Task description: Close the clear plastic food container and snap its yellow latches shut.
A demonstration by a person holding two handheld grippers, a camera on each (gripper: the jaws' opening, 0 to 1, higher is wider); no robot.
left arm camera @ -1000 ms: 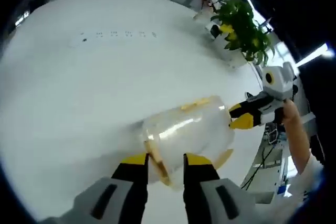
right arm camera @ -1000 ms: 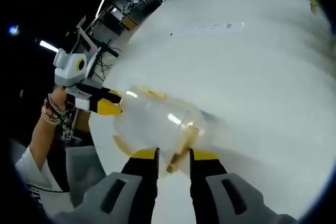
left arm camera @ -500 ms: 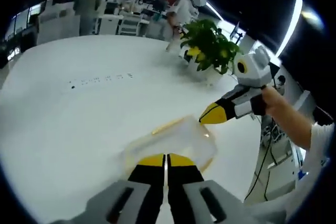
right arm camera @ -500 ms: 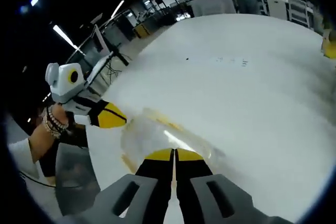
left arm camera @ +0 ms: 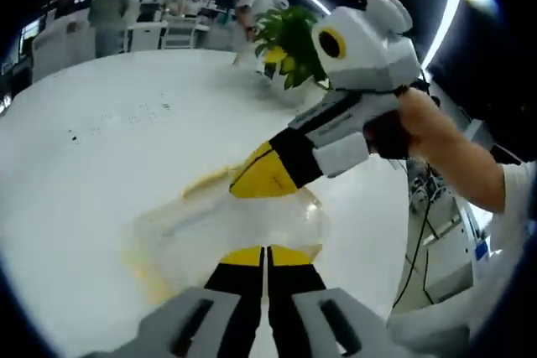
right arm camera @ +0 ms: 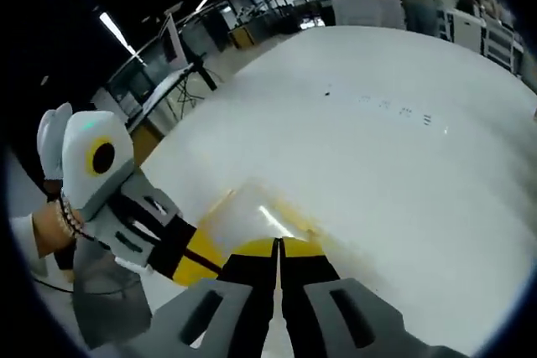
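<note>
Container: the clear plastic food container (left arm camera: 226,228) lay on the white table (left arm camera: 101,148), just ahead of both grippers; in the right gripper view it (right arm camera: 252,220) showed as a pale, blurred box with a yellow edge.
Lid: appeared down on the box, though blur kept me from telling whether it sat fully.
Latches: a yellow latch (left arm camera: 205,182) ran along the far side; whether it was snapped could not be told.
Left gripper: the left gripper (left arm camera: 266,255) had its jaws pressed together with nothing between them, tips over the near edge of the container.
Right gripper: the right gripper (right arm camera: 279,247) likewise had its jaws closed flat together and empty; in the left gripper view it (left arm camera: 264,175) came in from the right, yellow tip over the container's top.
Step in hand: judged to be pressing the lid and latches down with closed tips.
Next move: likely a firm push on each yellow latch in turn, with the other gripper steadying the box against sliding.
</note>
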